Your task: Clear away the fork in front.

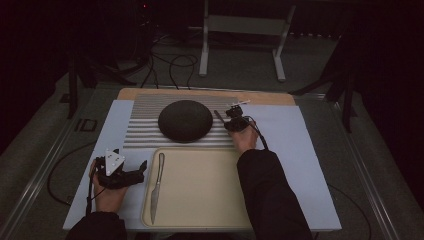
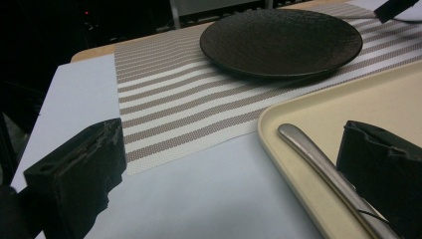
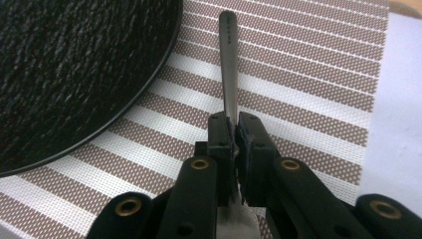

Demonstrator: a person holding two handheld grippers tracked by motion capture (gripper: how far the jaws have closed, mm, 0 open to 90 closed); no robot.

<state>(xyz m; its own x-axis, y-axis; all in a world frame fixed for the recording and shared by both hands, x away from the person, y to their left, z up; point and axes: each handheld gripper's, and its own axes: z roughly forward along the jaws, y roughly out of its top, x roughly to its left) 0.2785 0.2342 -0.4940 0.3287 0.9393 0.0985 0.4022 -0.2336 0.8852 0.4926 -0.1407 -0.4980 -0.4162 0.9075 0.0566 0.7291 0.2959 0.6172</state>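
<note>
A black round plate (image 1: 185, 120) (image 2: 281, 40) (image 3: 74, 74) rests on a brown-and-white striped placemat (image 1: 145, 125) (image 3: 298, 74). Just right of the plate, my right gripper (image 1: 228, 122) (image 3: 234, 129) is shut on a metal utensil (image 1: 219, 115) (image 3: 228, 59). The utensil's handle points away over the mat, and its head is hidden. A table knife (image 1: 156, 187) (image 2: 318, 167) lies along the left side of a beige tray (image 1: 200, 190) (image 2: 388, 99). My left gripper (image 1: 141, 171) (image 2: 229, 144) stands open beside the tray's left edge, its right jaw over the knife.
A pale blue cover (image 1: 300, 145) lies over the table, with a wooden edge (image 1: 200, 93) at the back. A metal stand (image 1: 240, 30) and cables (image 1: 170, 65) are on the floor beyond. A black sleeve (image 1: 270, 195) crosses the tray's right side.
</note>
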